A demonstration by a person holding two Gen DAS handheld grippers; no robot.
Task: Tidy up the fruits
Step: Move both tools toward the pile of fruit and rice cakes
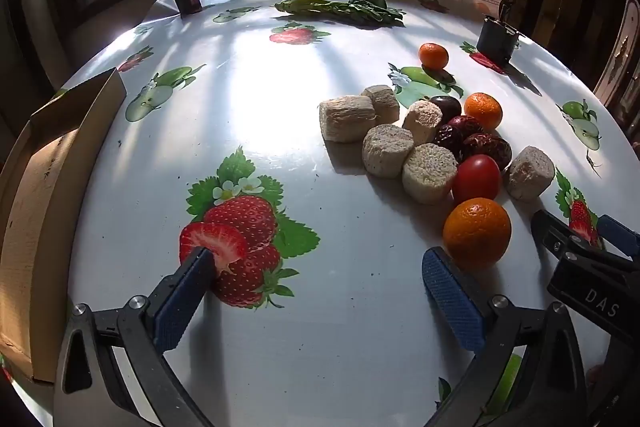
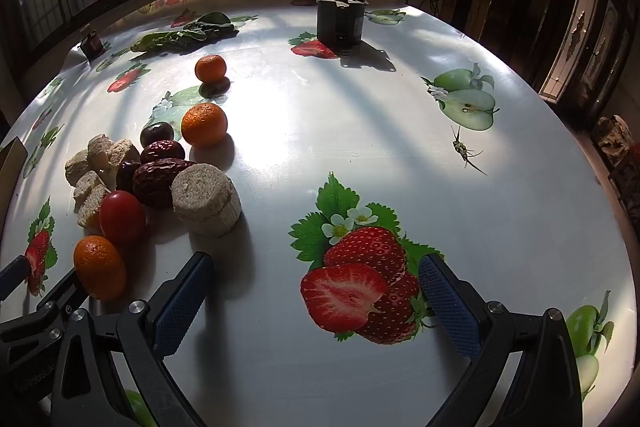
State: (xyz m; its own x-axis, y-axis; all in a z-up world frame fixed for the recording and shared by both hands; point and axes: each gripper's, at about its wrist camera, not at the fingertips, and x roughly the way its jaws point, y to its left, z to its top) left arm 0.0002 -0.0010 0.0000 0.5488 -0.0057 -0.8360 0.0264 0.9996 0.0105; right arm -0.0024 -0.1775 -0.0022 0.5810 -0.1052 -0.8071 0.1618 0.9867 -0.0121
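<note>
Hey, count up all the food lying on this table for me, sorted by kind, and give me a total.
Oranges: 3
Cherry tomato: 1
Dark round fruit: 1
Red dates: 3
Beige pressed cakes: 6
Leafy greens bunch: 1
Total: 15

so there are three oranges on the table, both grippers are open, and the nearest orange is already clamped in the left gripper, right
Not quite. The nearest orange is not clamped: in the left wrist view it sits on the table just beyond the left gripper, outside its right finger, with nothing between the pads. The rest holds: three oranges, counting the middle orange and far orange, and the right gripper is open too.
</note>
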